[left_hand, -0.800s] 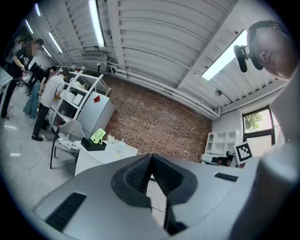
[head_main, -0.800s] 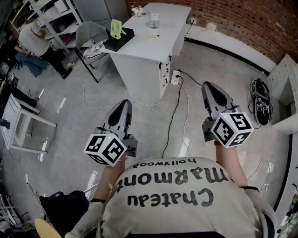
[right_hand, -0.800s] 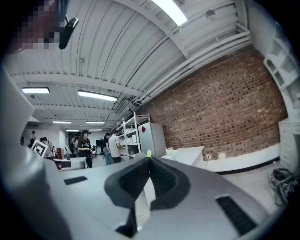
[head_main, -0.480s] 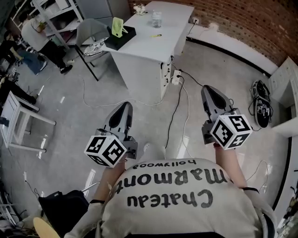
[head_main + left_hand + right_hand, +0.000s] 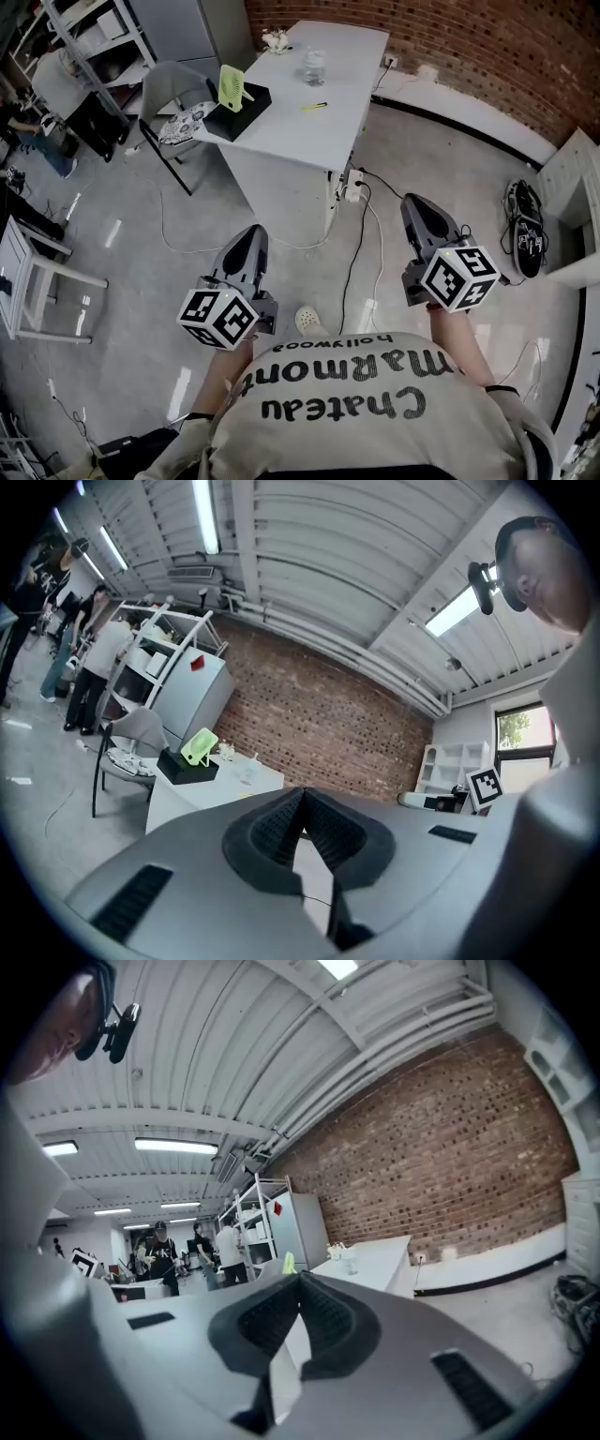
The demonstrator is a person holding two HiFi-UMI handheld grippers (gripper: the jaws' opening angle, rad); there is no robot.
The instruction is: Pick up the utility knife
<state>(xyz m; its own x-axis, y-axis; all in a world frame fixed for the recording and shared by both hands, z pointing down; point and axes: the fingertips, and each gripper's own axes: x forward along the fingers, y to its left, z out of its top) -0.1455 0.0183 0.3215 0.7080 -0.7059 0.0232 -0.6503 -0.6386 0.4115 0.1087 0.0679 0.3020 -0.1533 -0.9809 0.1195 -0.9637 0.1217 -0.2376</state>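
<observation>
White worktop [image 5: 323, 131] stands on grey floor [image 5: 131, 272] near a brick wall [image 5: 487, 47], with a small yellow knife [image 5: 313, 106] on it. Left claw [image 5: 254, 230] and right claw [image 5: 413, 200] are closed and empty.

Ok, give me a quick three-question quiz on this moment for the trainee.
1. True or false: the left gripper holds something.
2. Which lies nearer the brick-wall end of the table: A) the yellow utility knife, or B) the clear container?
3. Fill in: the green object stands on a ___ box.
Key: 1 false; 2 B; 3 black.
</observation>
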